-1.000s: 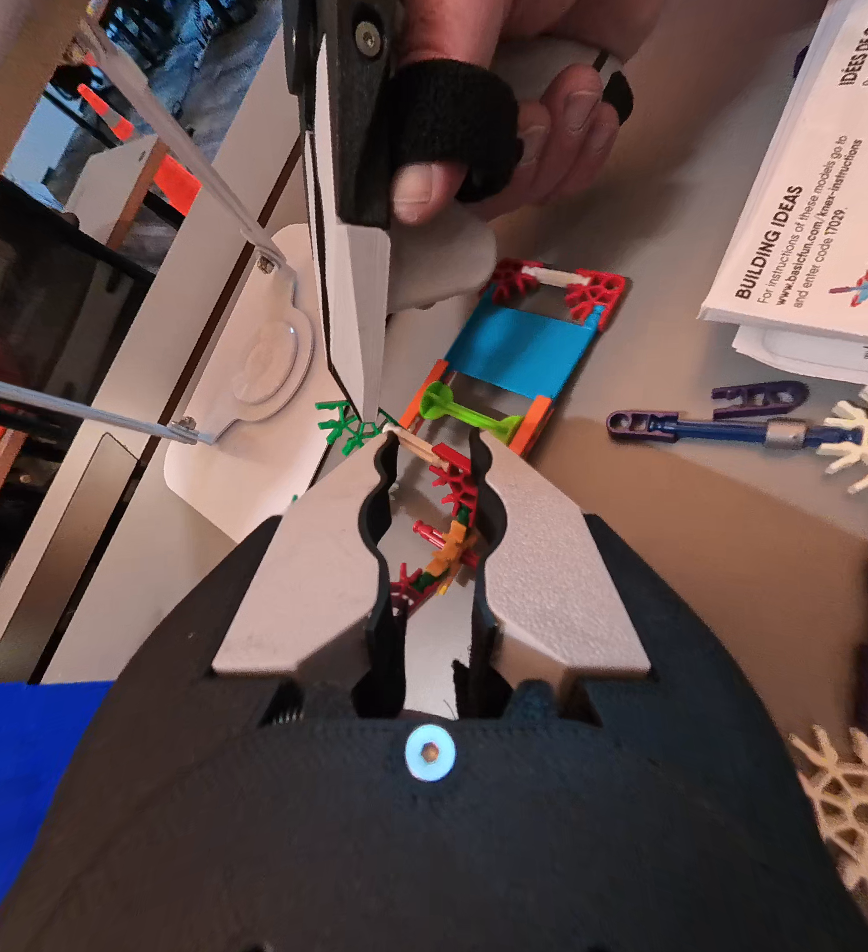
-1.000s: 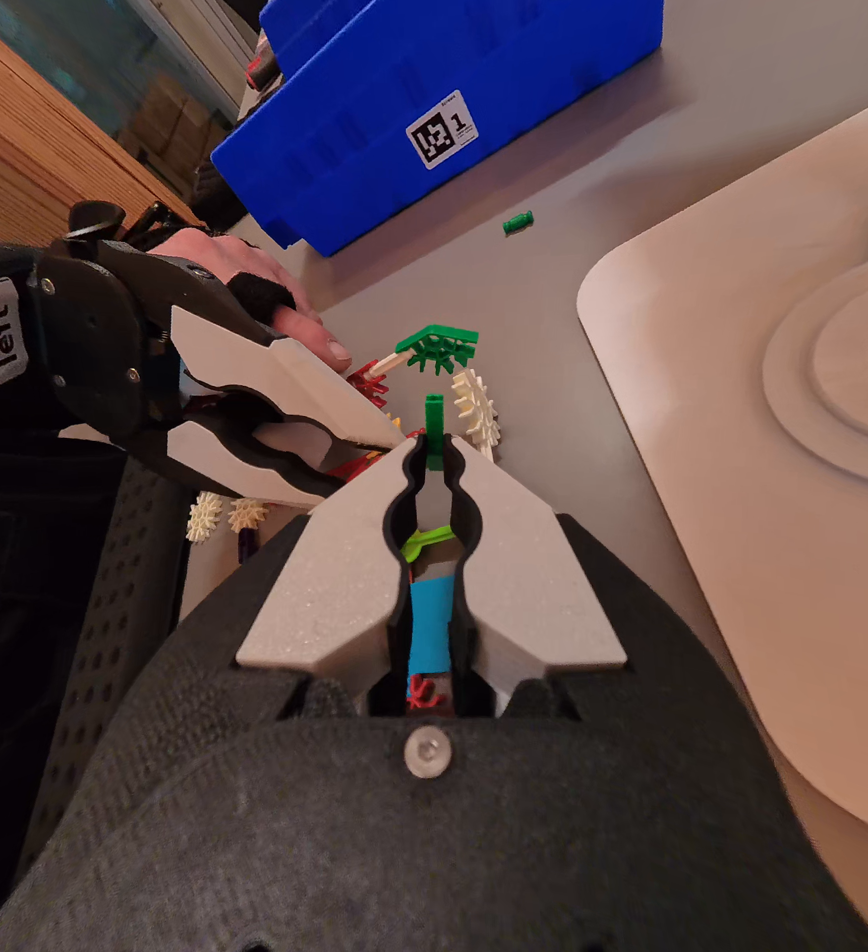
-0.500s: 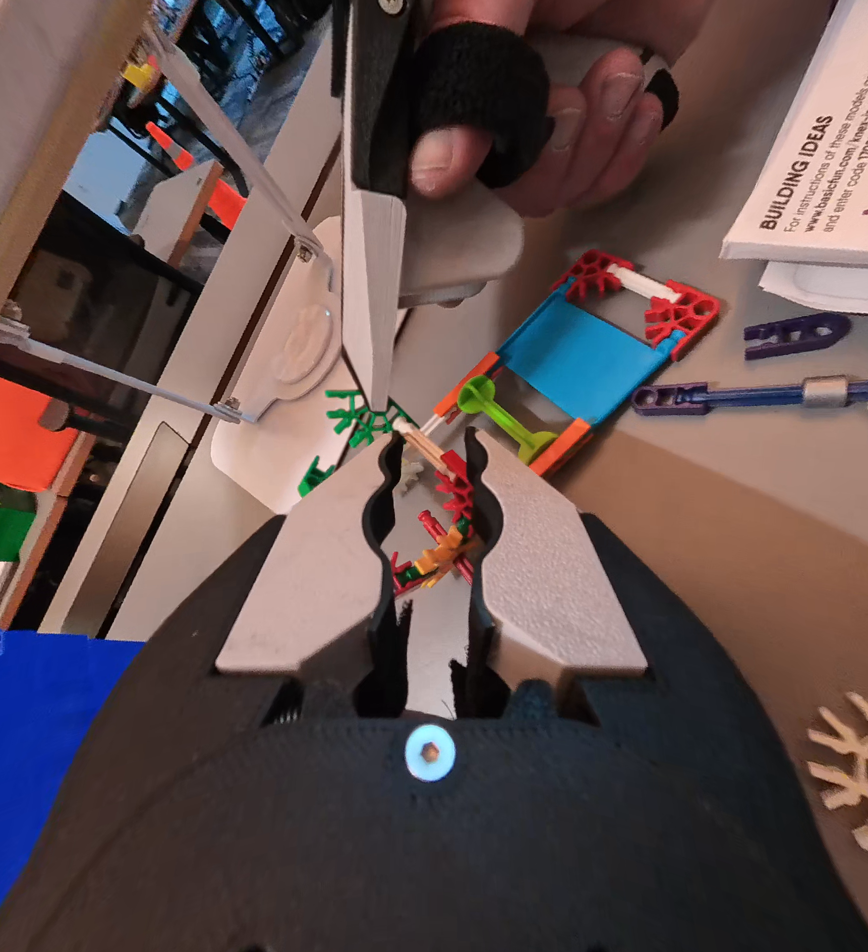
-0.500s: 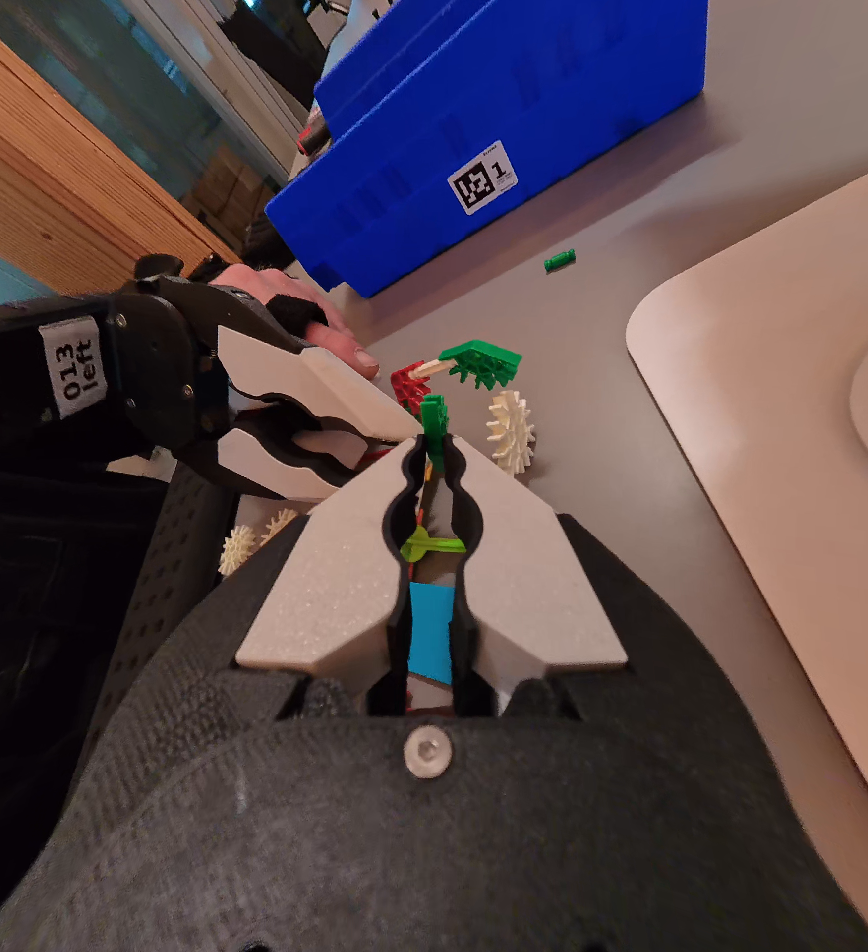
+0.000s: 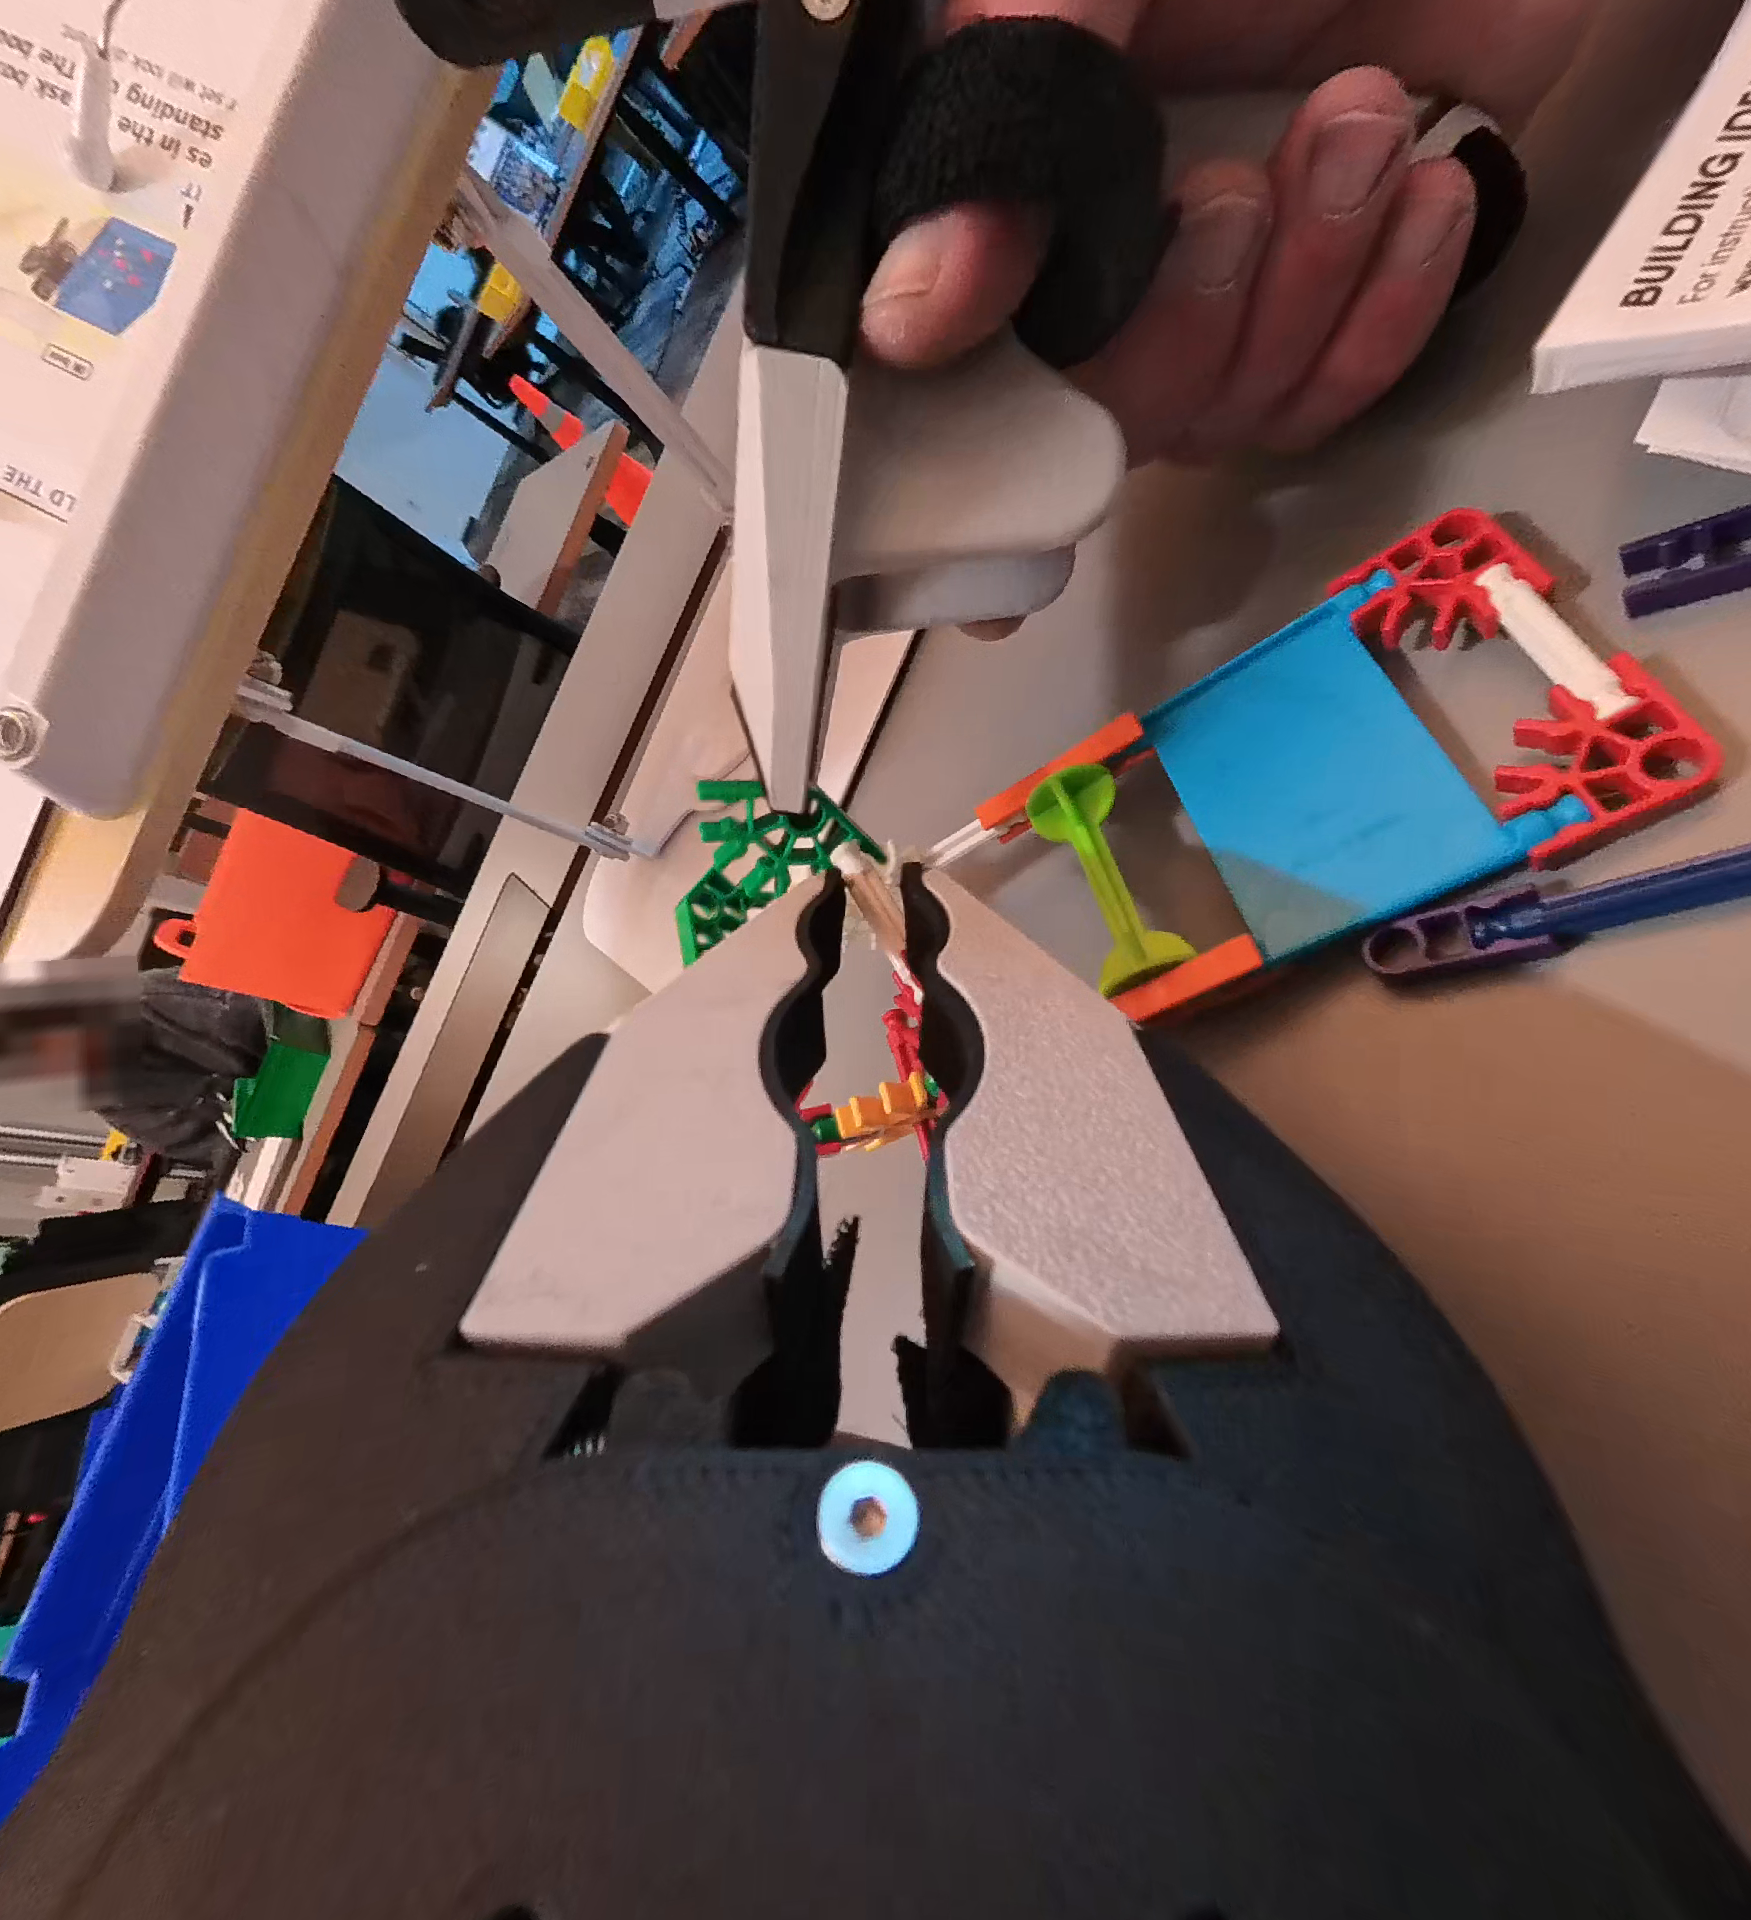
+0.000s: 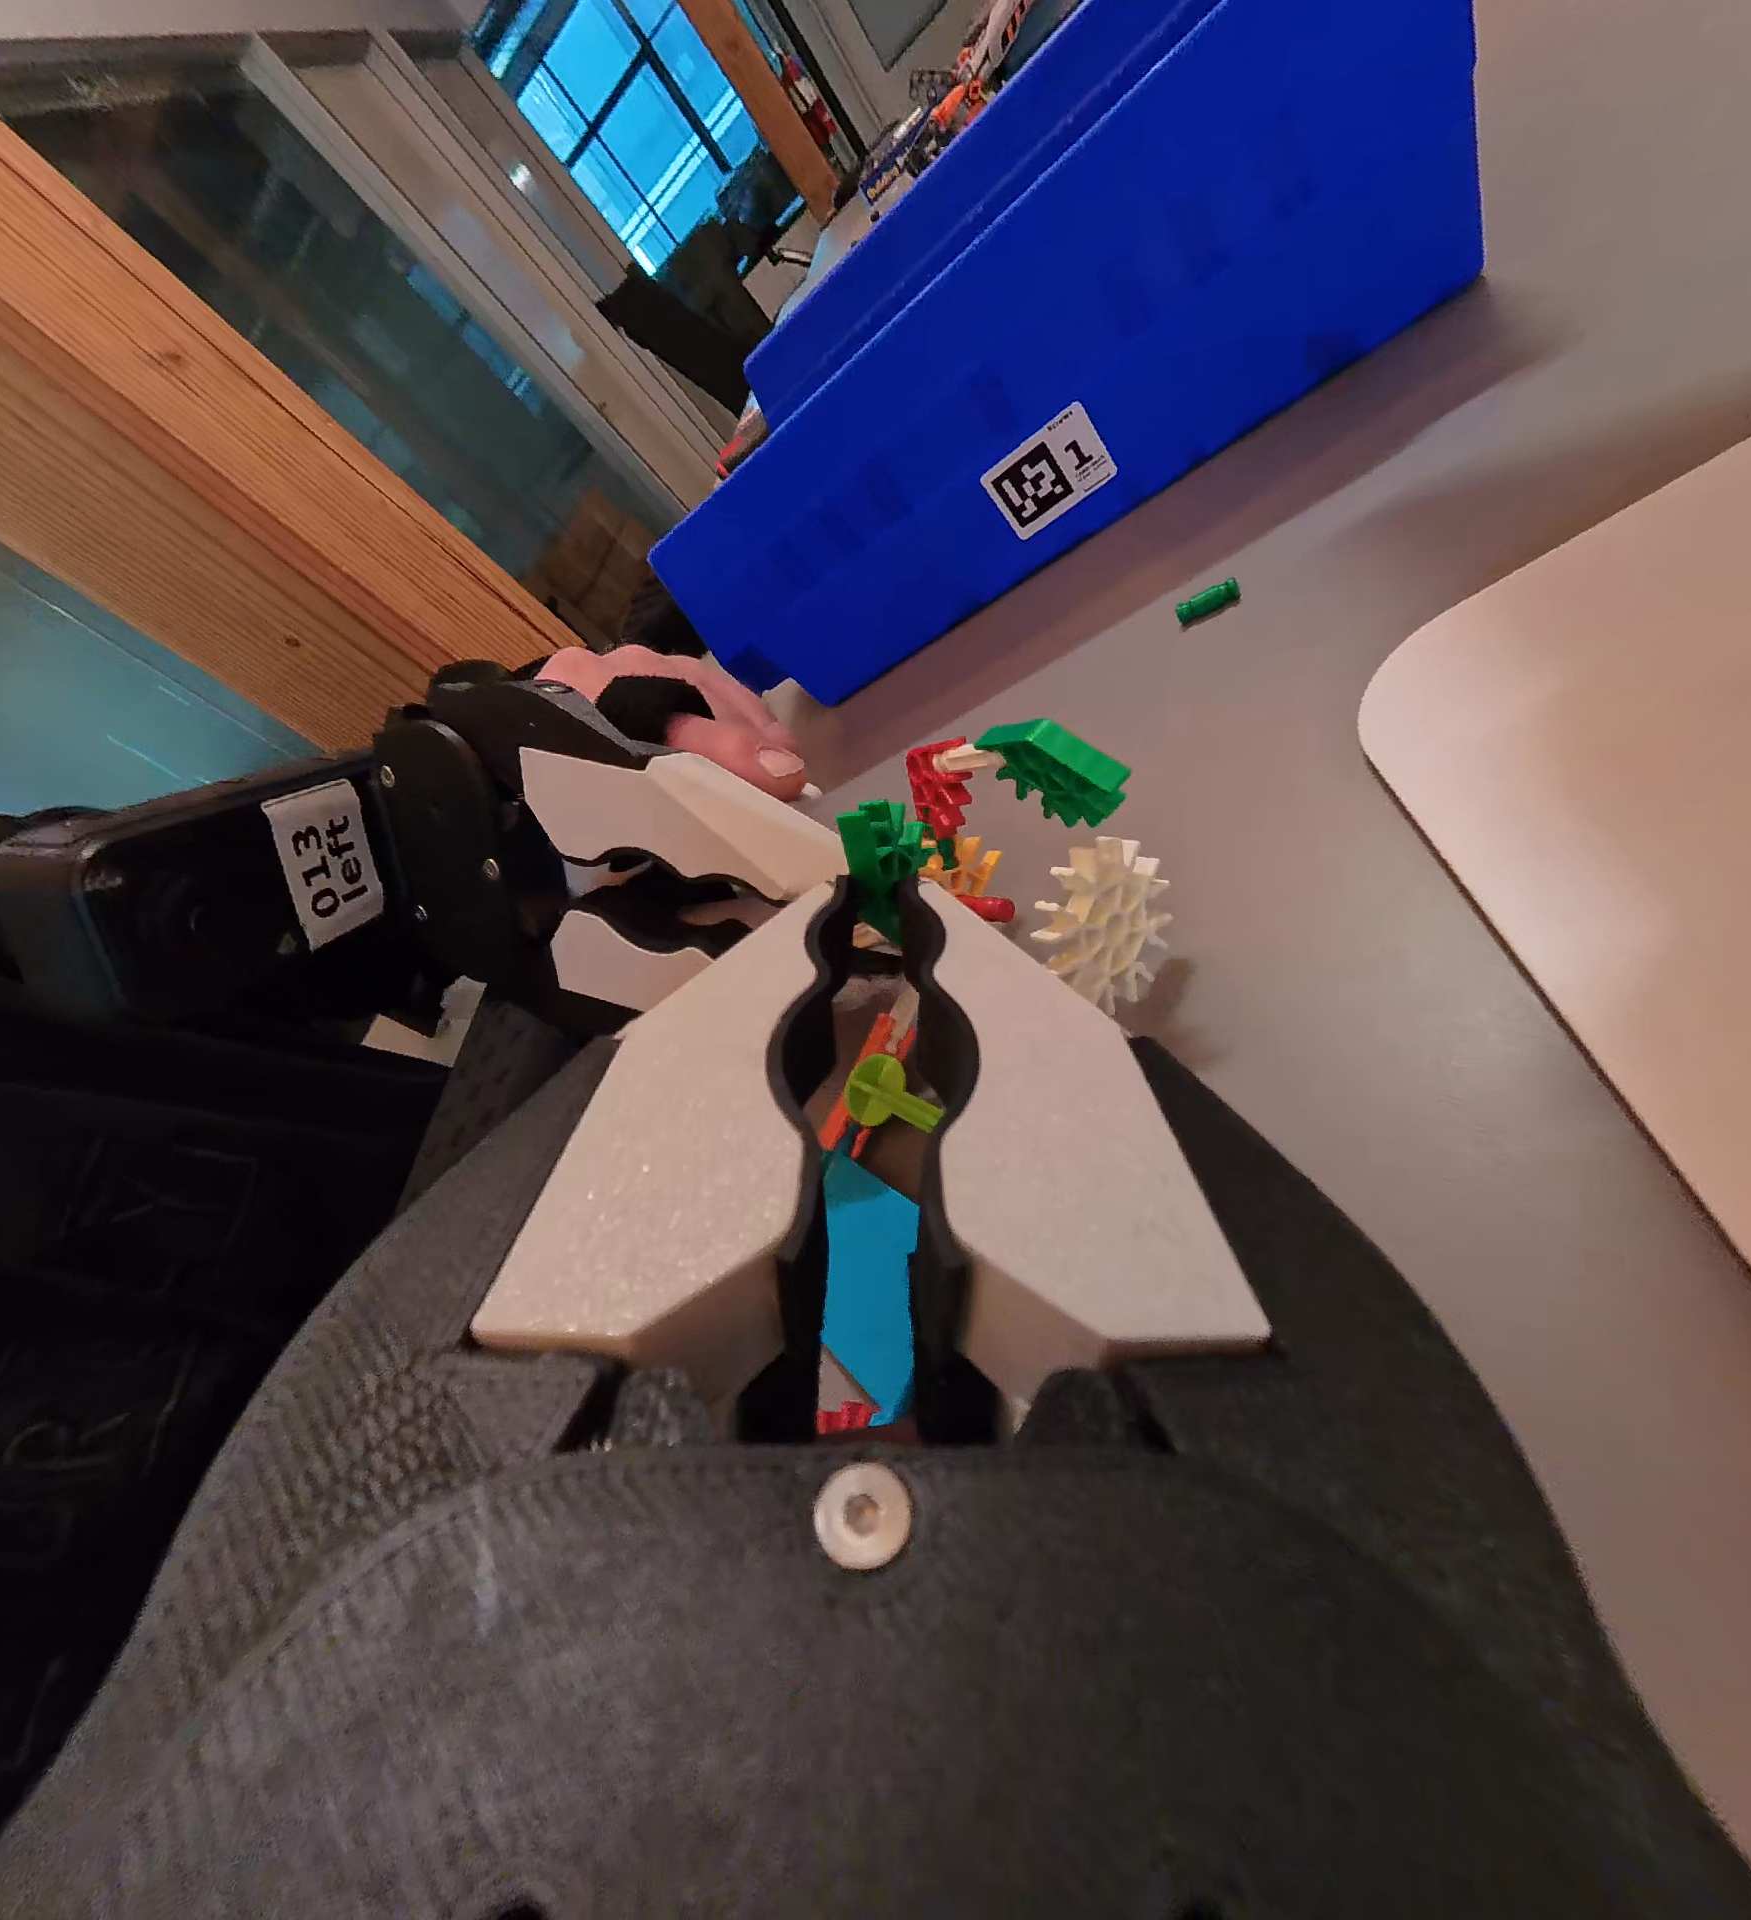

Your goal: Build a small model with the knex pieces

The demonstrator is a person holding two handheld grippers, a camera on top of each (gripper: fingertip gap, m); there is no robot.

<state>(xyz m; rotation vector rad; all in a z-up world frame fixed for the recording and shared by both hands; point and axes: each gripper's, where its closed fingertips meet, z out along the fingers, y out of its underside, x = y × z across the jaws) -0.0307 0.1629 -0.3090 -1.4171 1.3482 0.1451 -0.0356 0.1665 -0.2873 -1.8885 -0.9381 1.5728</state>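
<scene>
Underneath, grey tabletop (image 6: 1318, 790) (blue bin (image 6: 1110, 343) behind).

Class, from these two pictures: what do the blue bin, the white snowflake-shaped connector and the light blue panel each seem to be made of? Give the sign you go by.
Blue bin: likely moulded plastic, semi-matte, with even colour and ribbed walls.
White snowflake-shaped connector: hard plastic by its look, with thin, crisp spokes and a slight sheen.
Light blue panel: probably thin plastic sheet, flat, smooth and evenly coloured.
</scene>
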